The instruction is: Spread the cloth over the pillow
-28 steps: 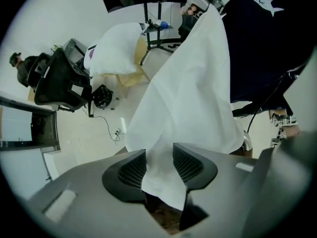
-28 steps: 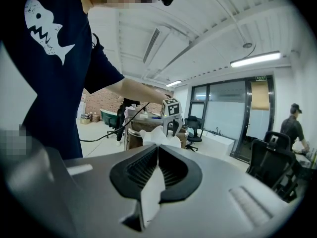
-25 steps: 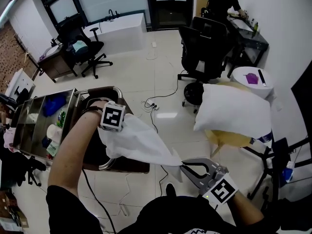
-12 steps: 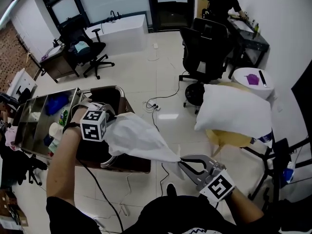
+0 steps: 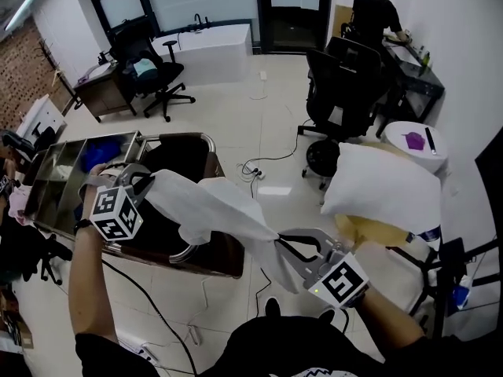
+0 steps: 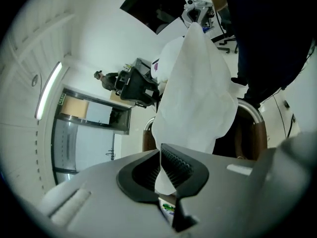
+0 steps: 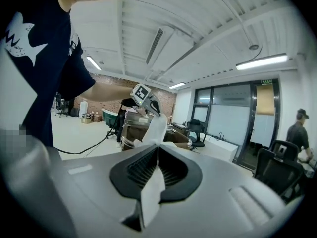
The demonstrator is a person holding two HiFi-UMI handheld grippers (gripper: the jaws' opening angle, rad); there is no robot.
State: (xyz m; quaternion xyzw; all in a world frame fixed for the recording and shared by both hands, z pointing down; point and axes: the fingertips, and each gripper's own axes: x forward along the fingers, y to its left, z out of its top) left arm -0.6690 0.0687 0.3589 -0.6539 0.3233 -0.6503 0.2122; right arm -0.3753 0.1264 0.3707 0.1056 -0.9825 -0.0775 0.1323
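A white cloth (image 5: 216, 210) hangs stretched in the air between my two grippers. My left gripper (image 5: 145, 181) is shut on one corner of it, above the brown cart. In the left gripper view, the cloth (image 6: 198, 93) runs from the left gripper (image 6: 161, 150) away to the right gripper (image 6: 197, 4). My right gripper (image 5: 277, 242) is shut on the opposite end, low in the middle of the head view. The right gripper (image 7: 157, 150) pinches a strip of cloth (image 7: 156, 128) between its pads. The white pillow (image 5: 385, 195) lies on a yellow seat to the right, apart from the cloth.
A brown cart with a metal rail (image 5: 208, 144) stands under the left gripper, beside a metal tray (image 5: 63, 171) with several items. Black office chairs (image 5: 346, 85) stand behind the pillow. A person (image 5: 377, 14) works at the far right. Cables (image 5: 259, 167) trail across the floor.
The left hand has swung left and upward with its end of the cloth and turned. The cloth now spans a longer stretch between the grippers. The right gripper shifted slightly left.
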